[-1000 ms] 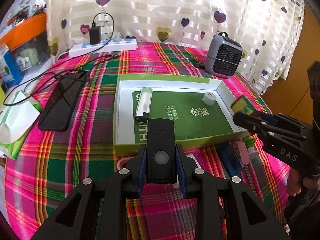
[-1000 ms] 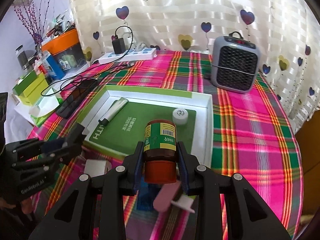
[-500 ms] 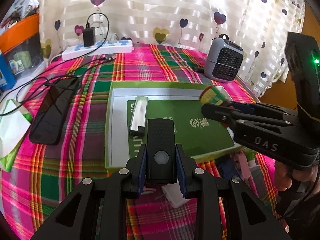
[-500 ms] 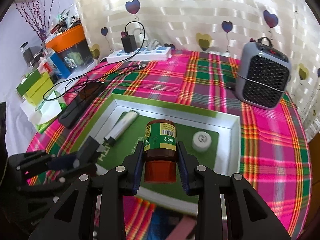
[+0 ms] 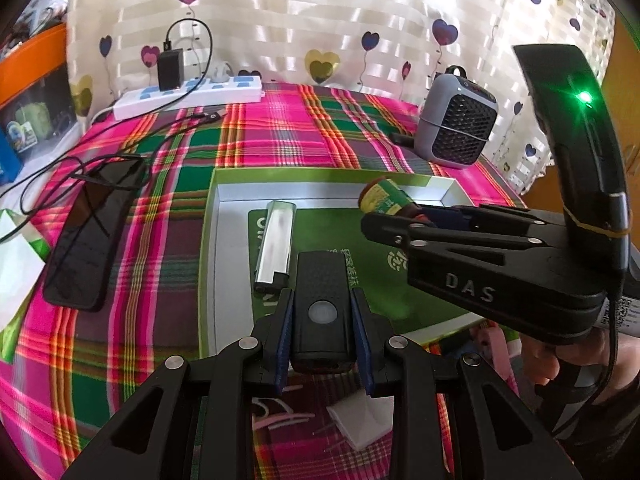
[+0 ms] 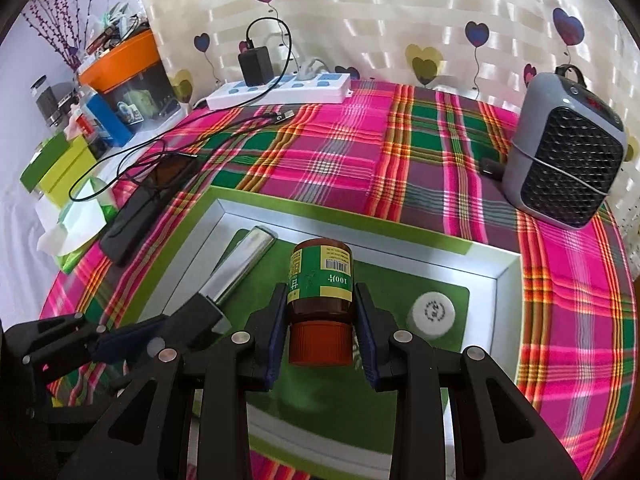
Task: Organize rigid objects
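My left gripper (image 5: 321, 320) is shut on a black rectangular device (image 5: 322, 304) with a round button, held over the near edge of the green-and-white box (image 5: 208, 248). My right gripper (image 6: 321, 328) is shut on a brown bottle (image 6: 320, 280) with a green label and orange cap, held above the box's green insert (image 6: 384, 292). The bottle also shows in the left wrist view (image 5: 384, 200). In the box lie a silver lighter (image 5: 276, 248) and a small white round cap (image 6: 433, 314).
A grey mini heater (image 6: 564, 160) stands back right. A white power strip (image 6: 280, 90) with charger lies at the back. A black phone (image 5: 90, 236) with cables and a tissue pack (image 6: 76, 224) lie left. Pink and white small items (image 5: 360, 424) lie before the box.
My right gripper has carried the bottle forward from in front of the box to above its insert. My left gripper with the black device has moved closer over the box's near edge.
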### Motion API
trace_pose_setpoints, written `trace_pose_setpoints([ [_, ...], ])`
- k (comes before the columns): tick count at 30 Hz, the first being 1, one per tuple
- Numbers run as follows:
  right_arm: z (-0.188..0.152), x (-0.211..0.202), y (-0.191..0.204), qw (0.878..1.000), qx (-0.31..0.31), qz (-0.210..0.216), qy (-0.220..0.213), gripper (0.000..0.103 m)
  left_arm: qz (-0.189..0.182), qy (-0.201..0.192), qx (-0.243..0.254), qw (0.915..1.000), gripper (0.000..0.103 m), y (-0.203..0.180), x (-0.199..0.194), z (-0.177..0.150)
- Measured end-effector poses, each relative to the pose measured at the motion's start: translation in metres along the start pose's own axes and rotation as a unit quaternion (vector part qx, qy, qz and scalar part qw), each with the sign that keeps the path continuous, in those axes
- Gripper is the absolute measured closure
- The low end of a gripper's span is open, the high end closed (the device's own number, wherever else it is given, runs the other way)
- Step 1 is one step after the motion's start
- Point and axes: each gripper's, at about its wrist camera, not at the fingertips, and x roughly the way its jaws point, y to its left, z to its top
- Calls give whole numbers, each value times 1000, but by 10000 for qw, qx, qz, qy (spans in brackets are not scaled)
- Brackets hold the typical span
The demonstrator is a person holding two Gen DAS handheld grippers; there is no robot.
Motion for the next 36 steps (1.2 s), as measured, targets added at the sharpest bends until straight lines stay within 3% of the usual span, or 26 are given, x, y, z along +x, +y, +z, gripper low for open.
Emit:
trace_pose_setpoints([
  [29,17,41,9,9992,-197,-24,360,70,238,162,132,9995,77,5,31,9],
  [36,17,42,10,9991,-231,-42,356,70,244,182,172,9994,72,3,31,9],
])
